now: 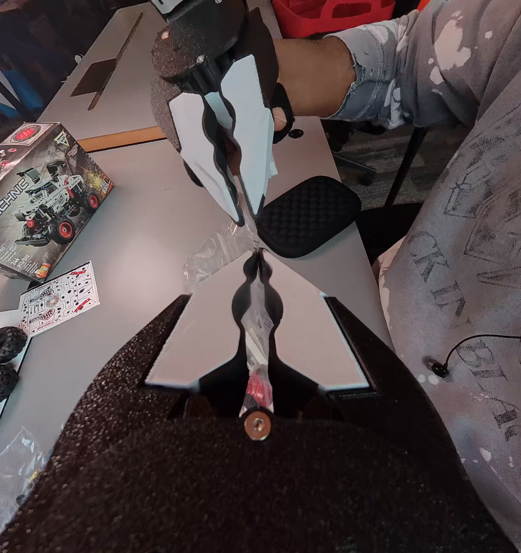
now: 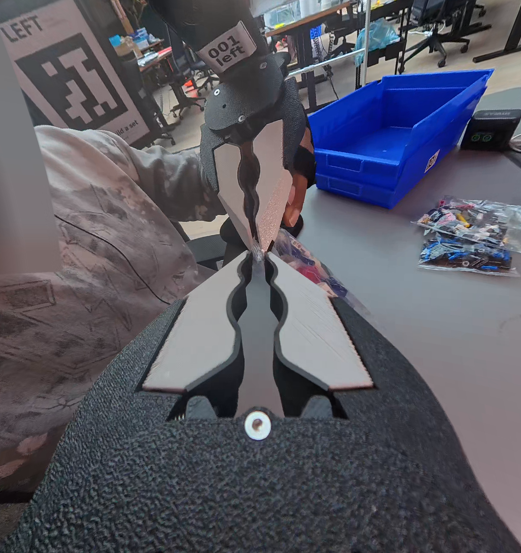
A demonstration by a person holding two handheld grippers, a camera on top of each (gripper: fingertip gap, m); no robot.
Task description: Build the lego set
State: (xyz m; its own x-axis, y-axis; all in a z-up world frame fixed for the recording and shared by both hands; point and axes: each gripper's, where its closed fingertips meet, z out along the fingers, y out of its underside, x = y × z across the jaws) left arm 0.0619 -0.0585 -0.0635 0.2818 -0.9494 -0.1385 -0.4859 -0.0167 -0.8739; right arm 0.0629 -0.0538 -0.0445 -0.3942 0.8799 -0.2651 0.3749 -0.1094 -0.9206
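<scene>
A clear plastic bag of lego parts (image 1: pixel 220 254) was held above the grey table (image 1: pixel 139 239), pinched between both tools at once. The left gripper (image 1: pixel 257 254) was pressed together on one edge of the bag, with the plastic and some red pieces seen running back between its fingers. The right gripper (image 1: pixel 247 218) was met tip to tip with it from the far side and was likewise clamped on the same bag, its jaws drawn together on the film. In the right wrist view the right gripper (image 2: pixel 257 257) was seen closed on a crumpled bit of plastic, with the left gripper (image 2: pixel 260 244) coming down against it from above and the bag (image 2: pixel 307 266), blurred, hanging to the right with blue and red parts inside.

On the left of the table, the lego box (image 1: pixel 41 197) was laid at an angle, with a sticker sheet (image 1: pixel 59 296) just near of it and black tyres (image 1: pixel 2 347) at the left edge. A black quilted pad (image 1: pixel 307 215) was seen at the table's right edge. In the right wrist view, two further bags of parts (image 2: pixel 468 236) were laid on the table to the right, and stacked blue bins (image 2: pixel 403 134) were set beyond them. A person's grey patterned sleeve (image 1: pixel 417 65) was seen behind the right gripper.
</scene>
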